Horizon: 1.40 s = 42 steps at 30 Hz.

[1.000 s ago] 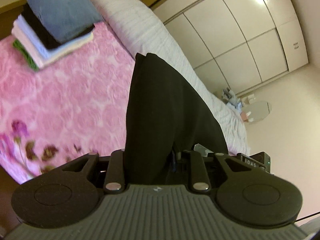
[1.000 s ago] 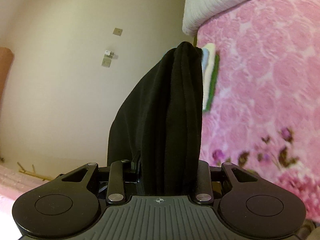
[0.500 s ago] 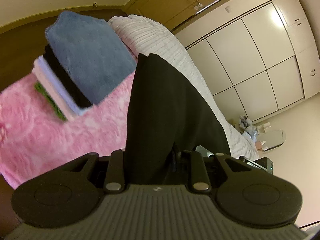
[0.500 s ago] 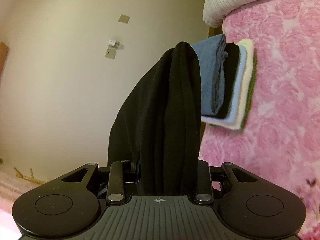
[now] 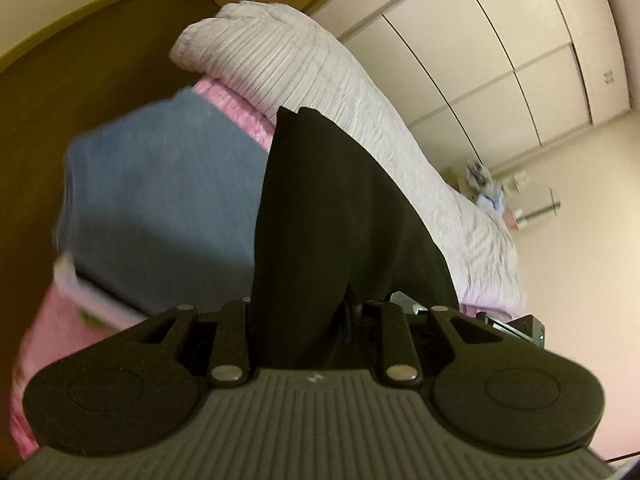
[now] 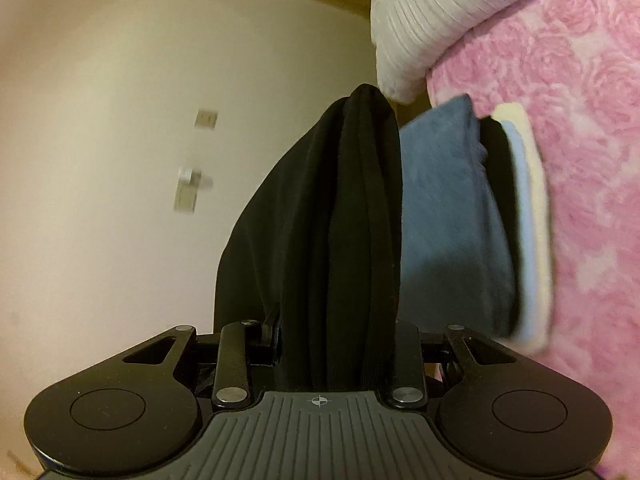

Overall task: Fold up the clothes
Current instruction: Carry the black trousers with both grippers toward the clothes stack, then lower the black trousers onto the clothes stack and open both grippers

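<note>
Two fisheye views along hand-held grippers, both carrying one folded black garment [image 5: 340, 232] over a bed. In the left wrist view, the left gripper [image 5: 308, 320] is clamped on the garment, whose smooth, matte cloth rises from between the jaws in a tall, pointed fold that hides the fingers; beside it to the left, blurred, lies a stack of folded clothes [image 5: 160, 216] with a soft blue-grey piece on top and pale edges below; the stack rests on a pink blanket [image 5: 36, 360]. Behind, a long white quilt [image 5: 320, 92] with fine ribbed stripes runs along the bed; cream wardrobe doors [image 5: 500, 60], flat and panelled, fill the far wall.

In the right wrist view, the right gripper [image 6: 340, 344] likewise grips the black garment [image 6: 340, 220], here showing several vertical pleats and a rounded top; just to its right sits the same stack [image 6: 460, 220], seen edge-on in blue, black, pale blue and cream layers, on the plush, rose-embossed pink blanket [image 6: 580, 140]; the ribbed white quilt [image 6: 432, 20] bulges above; a plain cream wall [image 6: 100, 120] lies left.
</note>
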Each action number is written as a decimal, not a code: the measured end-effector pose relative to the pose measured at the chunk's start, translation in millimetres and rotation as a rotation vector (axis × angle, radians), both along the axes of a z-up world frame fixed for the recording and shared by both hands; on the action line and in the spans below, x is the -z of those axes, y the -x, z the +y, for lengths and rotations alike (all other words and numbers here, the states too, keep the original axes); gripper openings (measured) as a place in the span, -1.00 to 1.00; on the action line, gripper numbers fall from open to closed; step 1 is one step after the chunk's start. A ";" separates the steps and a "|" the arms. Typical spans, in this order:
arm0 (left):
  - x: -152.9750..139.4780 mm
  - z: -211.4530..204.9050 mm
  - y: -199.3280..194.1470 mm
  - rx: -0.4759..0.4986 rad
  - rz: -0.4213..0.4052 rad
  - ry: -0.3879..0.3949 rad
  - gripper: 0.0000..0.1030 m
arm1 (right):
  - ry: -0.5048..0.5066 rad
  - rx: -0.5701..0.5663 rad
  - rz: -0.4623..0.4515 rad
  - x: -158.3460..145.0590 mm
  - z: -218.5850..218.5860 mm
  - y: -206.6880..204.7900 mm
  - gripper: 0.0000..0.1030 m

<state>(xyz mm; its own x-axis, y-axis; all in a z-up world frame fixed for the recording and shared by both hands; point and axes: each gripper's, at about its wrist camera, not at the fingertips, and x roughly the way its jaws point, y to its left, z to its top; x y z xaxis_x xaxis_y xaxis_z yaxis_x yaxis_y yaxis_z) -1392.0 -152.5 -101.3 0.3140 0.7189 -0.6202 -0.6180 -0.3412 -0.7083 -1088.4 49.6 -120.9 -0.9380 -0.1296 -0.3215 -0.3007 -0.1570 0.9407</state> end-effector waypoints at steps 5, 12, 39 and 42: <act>18.8 37.8 55.5 0.085 0.001 0.016 -0.58 | 0.006 0.093 -0.015 16.4 12.9 49.7 -0.34; 57.5 72.1 99.4 0.121 -0.044 0.043 -0.57 | 0.002 0.130 -0.086 39.1 32.4 91.3 -0.32; 22.5 28.1 91.7 0.044 0.289 0.064 -0.39 | -0.680 0.087 -0.531 -42.9 -3.7 56.2 0.10; 14.8 13.4 71.3 0.089 0.358 0.065 -0.47 | -0.781 -0.059 -0.502 -51.5 -41.0 74.1 0.09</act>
